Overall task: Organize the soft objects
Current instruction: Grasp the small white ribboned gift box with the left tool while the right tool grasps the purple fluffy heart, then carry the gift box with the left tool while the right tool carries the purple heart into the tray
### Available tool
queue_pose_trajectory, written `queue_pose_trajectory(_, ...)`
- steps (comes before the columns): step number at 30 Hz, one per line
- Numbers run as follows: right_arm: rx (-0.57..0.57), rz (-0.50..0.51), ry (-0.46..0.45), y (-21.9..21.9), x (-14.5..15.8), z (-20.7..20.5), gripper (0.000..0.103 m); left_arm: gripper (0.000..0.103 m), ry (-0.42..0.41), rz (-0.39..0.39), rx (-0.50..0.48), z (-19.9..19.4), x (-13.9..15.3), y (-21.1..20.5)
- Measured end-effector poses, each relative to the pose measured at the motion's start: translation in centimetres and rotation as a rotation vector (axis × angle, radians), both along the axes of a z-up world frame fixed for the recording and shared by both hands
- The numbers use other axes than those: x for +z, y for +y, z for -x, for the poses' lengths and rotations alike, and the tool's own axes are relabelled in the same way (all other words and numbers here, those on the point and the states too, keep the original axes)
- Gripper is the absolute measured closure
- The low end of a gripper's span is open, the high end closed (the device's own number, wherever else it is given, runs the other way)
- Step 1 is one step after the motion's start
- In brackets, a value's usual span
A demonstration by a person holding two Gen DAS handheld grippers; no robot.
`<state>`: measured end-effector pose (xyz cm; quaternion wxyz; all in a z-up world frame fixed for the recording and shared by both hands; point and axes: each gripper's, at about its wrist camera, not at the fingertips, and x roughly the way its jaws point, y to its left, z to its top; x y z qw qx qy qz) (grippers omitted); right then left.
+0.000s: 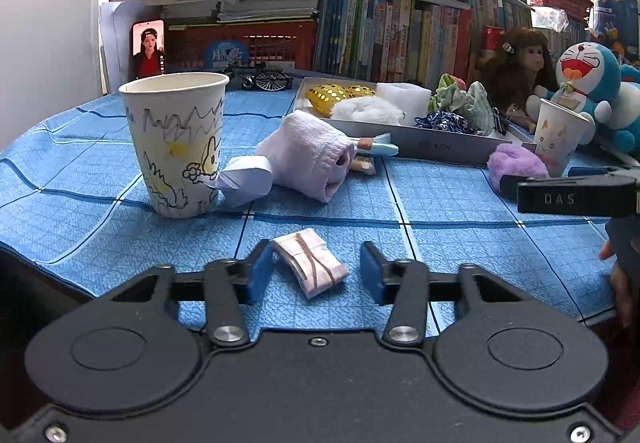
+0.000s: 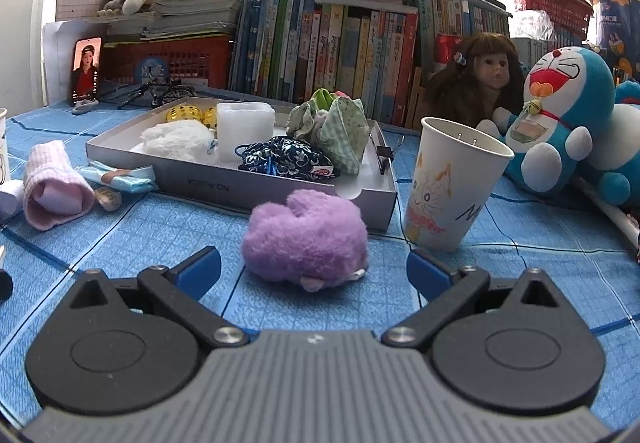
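Nearest of all is the left claw (image 1: pixel 316 271), low over the blue checked worktop (image 1: pixel 460 259), its blue pads standing apart on either side of a small folded cloth packet (image 1: pixel 310 263) bound with a brown band; the left pad (image 1: pixel 262 269) touches or nearly touches the packet's end, while the right pad is clear of it, so nothing is gripped. Beyond it stand a drawn-on paper cup (image 1: pixel 178 143), a white paper scrap (image 1: pixel 246 179) and a rolled pink towel (image 1: pixel 308 155). The right claw (image 2: pixel 314 269) is spread wide around a fluffy purple toy (image 2: pixel 306 239) and not pressing on it. Just behind the toy sits the grey tray (image 2: pixel 240 189), already holding a white fluffy piece (image 2: pixel 176 137), a dark floral pouch (image 2: pixel 286 159) and a green checked cloth (image 2: pixel 340 131), with a second cup (image 2: pixel 448 191) just beside its corner. I'd judge both claws are about to grasp. The packet lies askew between the left pads, so a squeeze could push it sideways or pinch only a corner, and it could drop on the way. The purple toy is plump and could squirt out of a shallow pinch. Carrying it to the tray passes close to the second cup, which looks light and easy to knock over.
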<state>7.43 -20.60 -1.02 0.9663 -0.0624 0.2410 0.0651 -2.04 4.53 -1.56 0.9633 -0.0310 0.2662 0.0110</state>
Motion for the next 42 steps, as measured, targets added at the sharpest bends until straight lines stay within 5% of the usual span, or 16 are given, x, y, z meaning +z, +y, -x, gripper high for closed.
queue_pose_trajectory(4,0.019,0.005,0.017,0.1,0.1,-0.8,0.005,0.078,-0.001,-0.003,-0.015,-0.3,0.1,-0.1)
queue_pose_trajectory(14,0.045,0.003,0.062,0.5,-0.3,-1.8,0.031,0.08,-0.035,-0.016,-0.037,-0.6,0.9,-0.6)
queue_pose_trajectory(25,0.076,-0.037,0.02,0.2,2.1,-1.0,0.032,0.08,-0.083,0.007,-0.073,-3.1,3.5,-1.1)
queue_pose_trajectory(42,0.085,-0.074,0.019,0.8,5.9,-6.1,0.032,0.079,-0.091,0.042,-0.056,-15.9,8.2,-2.7)
